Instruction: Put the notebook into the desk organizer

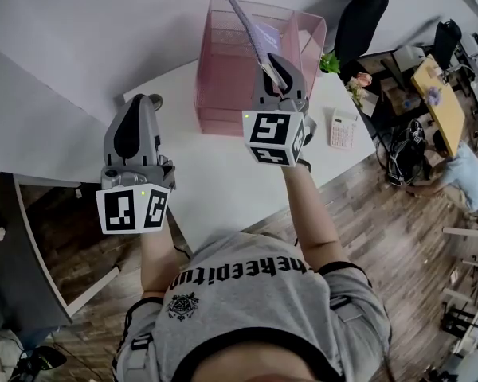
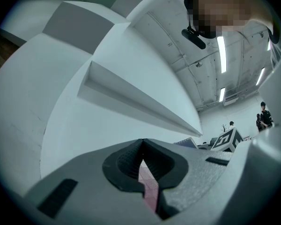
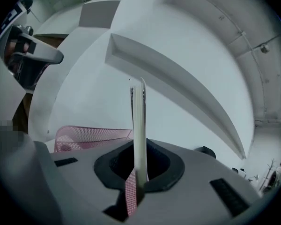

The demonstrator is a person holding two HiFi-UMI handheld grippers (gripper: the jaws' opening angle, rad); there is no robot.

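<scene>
A thin notebook (image 1: 253, 32) with a lilac cover stands on edge, tilted, over the pink mesh desk organizer (image 1: 223, 62) at the back of the white table (image 1: 215, 177). My right gripper (image 1: 273, 64) is shut on the notebook's lower end. In the right gripper view the notebook (image 3: 139, 121) rises edge-on from between the jaws of the right gripper (image 3: 139, 172), with the organizer's rim (image 3: 91, 136) low on the left. My left gripper (image 1: 137, 102) hangs over the table's left end, shut and empty. In the left gripper view, pink mesh shows under the closed left gripper (image 2: 141, 148).
A pale calculator (image 1: 342, 128) lies at the table's right end, with a small green plant (image 1: 330, 62) behind it. A black chair (image 1: 368, 14) stands beyond. Desks and a seated person (image 1: 464, 175) fill the far right. White wall panels rise behind the table.
</scene>
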